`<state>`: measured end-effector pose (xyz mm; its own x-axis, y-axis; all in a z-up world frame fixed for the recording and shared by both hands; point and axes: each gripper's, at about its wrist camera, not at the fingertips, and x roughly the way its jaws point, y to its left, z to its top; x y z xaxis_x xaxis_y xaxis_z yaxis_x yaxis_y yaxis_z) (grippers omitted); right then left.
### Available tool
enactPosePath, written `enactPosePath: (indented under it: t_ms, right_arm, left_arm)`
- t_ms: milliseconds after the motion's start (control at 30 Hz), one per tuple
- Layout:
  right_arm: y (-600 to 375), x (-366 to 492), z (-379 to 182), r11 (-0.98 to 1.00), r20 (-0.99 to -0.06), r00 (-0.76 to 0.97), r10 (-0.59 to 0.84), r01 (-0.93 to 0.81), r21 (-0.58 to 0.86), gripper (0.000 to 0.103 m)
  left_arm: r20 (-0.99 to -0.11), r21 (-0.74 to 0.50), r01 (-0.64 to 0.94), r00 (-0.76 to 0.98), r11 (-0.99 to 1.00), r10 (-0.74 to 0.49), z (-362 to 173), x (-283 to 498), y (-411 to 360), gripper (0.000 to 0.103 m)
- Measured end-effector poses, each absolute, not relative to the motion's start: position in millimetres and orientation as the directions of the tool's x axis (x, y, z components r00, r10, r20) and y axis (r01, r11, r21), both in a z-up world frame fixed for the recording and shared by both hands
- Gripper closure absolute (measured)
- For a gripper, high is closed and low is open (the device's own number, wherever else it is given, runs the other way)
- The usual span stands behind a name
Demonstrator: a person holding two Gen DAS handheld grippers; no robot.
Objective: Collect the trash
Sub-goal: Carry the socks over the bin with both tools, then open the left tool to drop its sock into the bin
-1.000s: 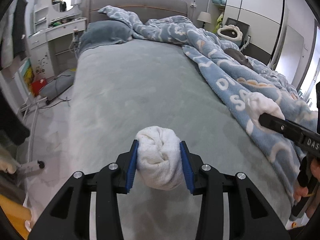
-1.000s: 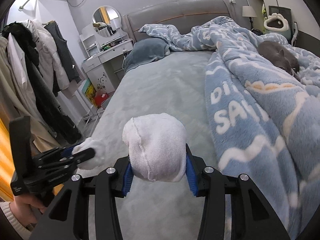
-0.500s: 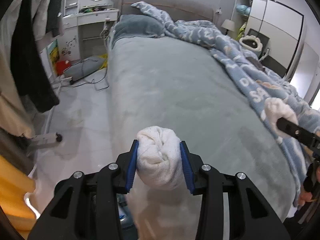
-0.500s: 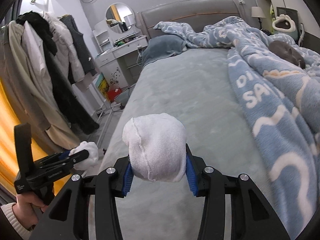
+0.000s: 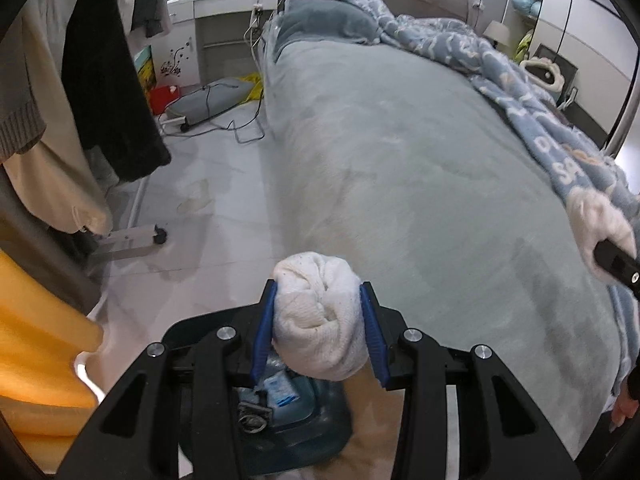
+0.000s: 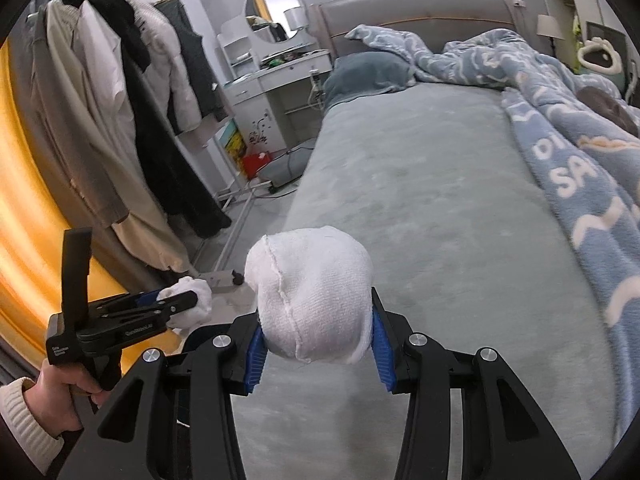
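My left gripper [image 5: 318,334] is shut on a rolled white sock ball [image 5: 320,320] and holds it above a dark blue trash bin [image 5: 280,412] on the floor at the bed's foot corner; the bin holds some rubbish. My right gripper [image 6: 316,344] is shut on a second white sock ball [image 6: 310,296] above the grey bed [image 6: 420,220]. The left gripper with its sock also shows in the right wrist view [image 6: 172,304], low on the left. The right gripper's sock shows at the right edge of the left wrist view [image 5: 598,220].
A blue patterned blanket [image 6: 572,152] covers the bed's right side, with a grey cat [image 6: 608,108] on it. A clothes rack with coats [image 6: 120,120] stands left of the bed. A white dresser [image 6: 272,80], cables and a red box [image 5: 162,96] are on the floor beyond. Yellow curtain [image 5: 36,344] at left.
My left gripper has swung left off the bed's foot with its sock; the trash bin has come into view below it. My right gripper has also turned left, still holding its sock.
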<state>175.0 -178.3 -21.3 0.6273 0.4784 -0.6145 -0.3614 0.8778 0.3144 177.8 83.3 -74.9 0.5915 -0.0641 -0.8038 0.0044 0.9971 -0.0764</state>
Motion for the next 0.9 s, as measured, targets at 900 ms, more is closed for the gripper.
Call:
enactPosePath:
  t_ms: [900]
  right_arm:
    - [-16.6,171.3,-48.8,0.757,-0.672,0.446,0.591,-0.595,0.271,0.058]
  left_arm:
    - [-0.968,-0.141,-0.165,0.229,0.976,-0.101,-166.0,159.7,190.9,0.057]
